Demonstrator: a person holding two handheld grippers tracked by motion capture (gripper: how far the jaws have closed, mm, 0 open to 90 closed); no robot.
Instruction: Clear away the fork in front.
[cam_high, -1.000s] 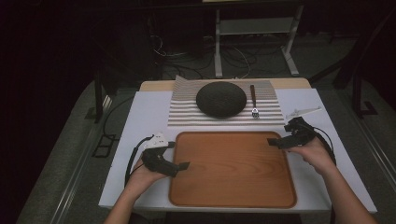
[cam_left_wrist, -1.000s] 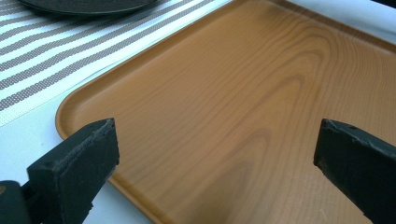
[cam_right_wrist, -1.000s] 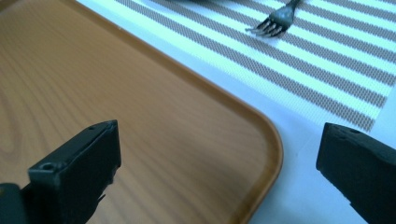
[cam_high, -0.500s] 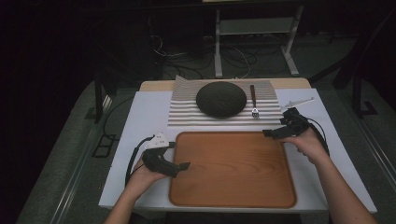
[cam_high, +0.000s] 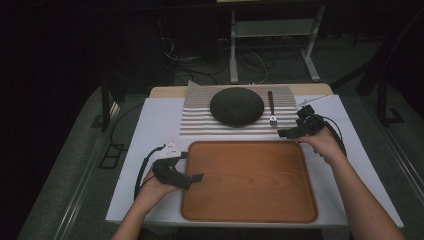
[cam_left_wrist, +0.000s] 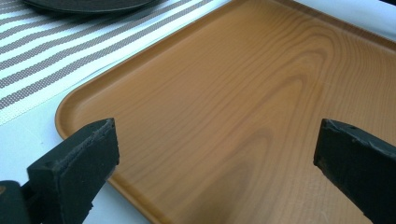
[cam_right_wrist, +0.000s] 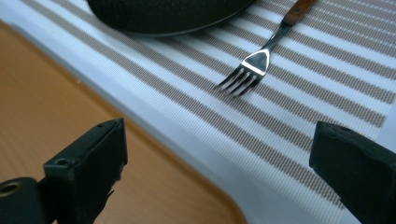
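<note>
Right gripper (cam_high: 286, 133) is spread wide, holding nothing, with the fork (cam_right_wrist: 254, 64) just ahead of it on the striped mat (cam_right_wrist: 327, 56). Left gripper (cam_high: 196, 176) hangs wide over the wooden tray (cam_left_wrist: 243, 107), gripping nothing too.

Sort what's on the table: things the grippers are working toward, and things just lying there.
In hand:
fork, which the open right gripper points at
wooden tray, under the open left gripper

Lying about:
dark plate
striped mat
</note>
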